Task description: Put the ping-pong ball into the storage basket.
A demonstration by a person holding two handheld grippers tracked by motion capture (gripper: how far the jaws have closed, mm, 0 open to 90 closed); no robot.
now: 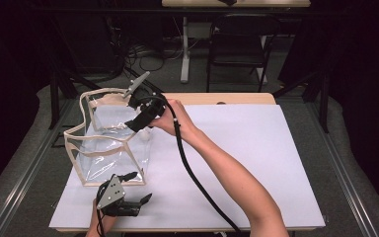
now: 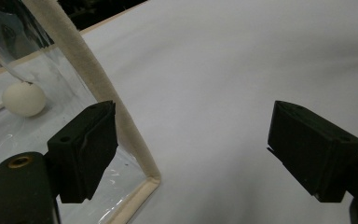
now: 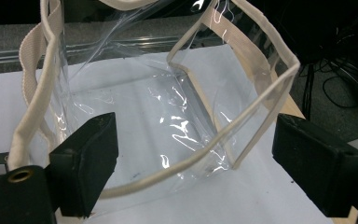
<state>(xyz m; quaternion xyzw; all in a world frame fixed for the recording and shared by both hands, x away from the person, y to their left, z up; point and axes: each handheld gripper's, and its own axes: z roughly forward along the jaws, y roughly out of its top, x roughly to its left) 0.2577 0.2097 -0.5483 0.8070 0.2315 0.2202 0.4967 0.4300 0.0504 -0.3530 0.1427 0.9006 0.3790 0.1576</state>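
Observation:
A clear plastic tote bag with cream trim stands open-topped at the left of the white table cover. My right gripper hangs at the bag's far right rim and points down into the opening. Its jaws are open, and the bag rim curves below them, touching neither pad. My left gripper rests near the table's front edge, open, with the bag's front corner trim beside its left jaw. A small white ball lies inside the bag on its floor.
The right gripper's black cable trails across the cover toward the front edge. Behind the table stand a dark folding chair and a white table leg, with cables on the floor. Grey rails flank the table.

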